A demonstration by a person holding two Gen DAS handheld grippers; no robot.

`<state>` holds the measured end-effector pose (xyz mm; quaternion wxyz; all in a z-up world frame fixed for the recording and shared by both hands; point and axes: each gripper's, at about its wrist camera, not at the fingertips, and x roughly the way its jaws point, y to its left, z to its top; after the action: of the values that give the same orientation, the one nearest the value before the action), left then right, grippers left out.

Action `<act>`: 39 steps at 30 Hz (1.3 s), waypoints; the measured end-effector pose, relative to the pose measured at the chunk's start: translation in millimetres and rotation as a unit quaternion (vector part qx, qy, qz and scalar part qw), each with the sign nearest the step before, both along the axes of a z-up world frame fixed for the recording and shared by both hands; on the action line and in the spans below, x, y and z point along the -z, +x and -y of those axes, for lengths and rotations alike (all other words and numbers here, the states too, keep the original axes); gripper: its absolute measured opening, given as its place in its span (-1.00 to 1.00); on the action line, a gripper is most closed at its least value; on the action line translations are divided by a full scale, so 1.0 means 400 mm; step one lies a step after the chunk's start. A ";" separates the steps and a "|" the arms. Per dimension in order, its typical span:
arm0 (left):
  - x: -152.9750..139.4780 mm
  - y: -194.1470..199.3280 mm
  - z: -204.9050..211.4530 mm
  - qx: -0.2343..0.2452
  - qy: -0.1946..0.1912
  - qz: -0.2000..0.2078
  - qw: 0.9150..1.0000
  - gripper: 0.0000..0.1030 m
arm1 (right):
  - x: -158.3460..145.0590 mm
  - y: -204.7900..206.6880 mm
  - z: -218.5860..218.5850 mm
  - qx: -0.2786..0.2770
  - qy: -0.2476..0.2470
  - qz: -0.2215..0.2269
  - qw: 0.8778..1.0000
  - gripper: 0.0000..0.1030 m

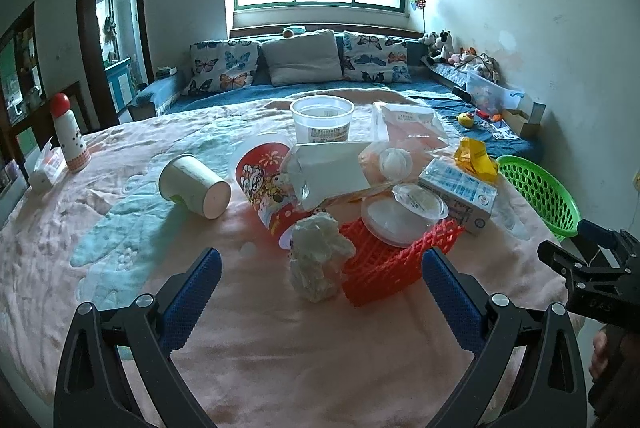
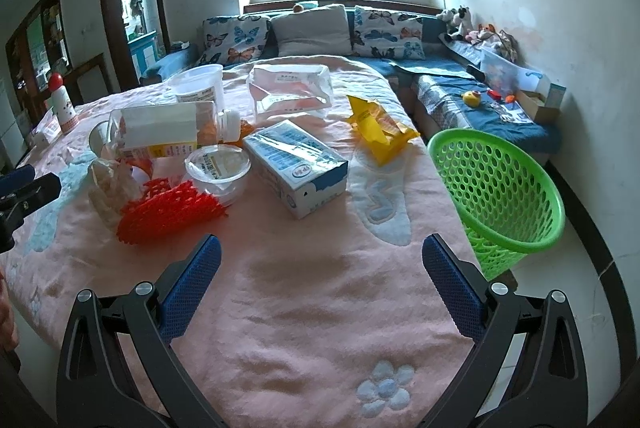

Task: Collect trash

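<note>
both claws hang above the pink blanket (image 2: pixel 304 308) with nothing in them — the left gripper (image 1: pixel 320 292) has its blue pads spread wide, and the right gripper (image 2: pixel 320 284) is just as wide open.

nearest the left gripper, just ahead of its pads, lies a crumpled white tissue wad (image 1: pixel 318 260), touching the red foam net (image 1: pixel 384 268) on its right. on the net's far edge rests a shallow clear lidded cup (image 1: pixel 404 216). beside that, to the right, a blue and white carton (image 2: pixel 296 165) lies on its side. left of the pile a paper cup (image 1: pixel 194 185) is tipped over, with a red printed cup (image 1: pixel 268 183) also on its side next to it. a clear bottle (image 2: pixel 168 133) lies across the heap.

farther back: a yellow wrapper (image 2: pixel 380 129), a clear plastic bag (image 2: pixel 290 91), and an upright clear tub (image 1: pixel 322 119).

off the blanket's right edge stands the green basket (image 2: pixel 500 195), tilted.
</note>
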<state>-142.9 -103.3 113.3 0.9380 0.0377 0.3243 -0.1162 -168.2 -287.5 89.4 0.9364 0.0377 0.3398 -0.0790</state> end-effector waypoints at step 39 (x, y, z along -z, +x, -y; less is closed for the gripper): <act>0.057 0.078 -0.038 0.055 0.005 -0.024 0.998 0.87 | 0.006 0.212 0.042 -0.113 0.010 -0.039 0.993 0.66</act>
<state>-111.8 -88.3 90.3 0.9221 0.0572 0.3447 -0.1665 -83.2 -304.2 87.0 0.9249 0.0050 0.3791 0.0292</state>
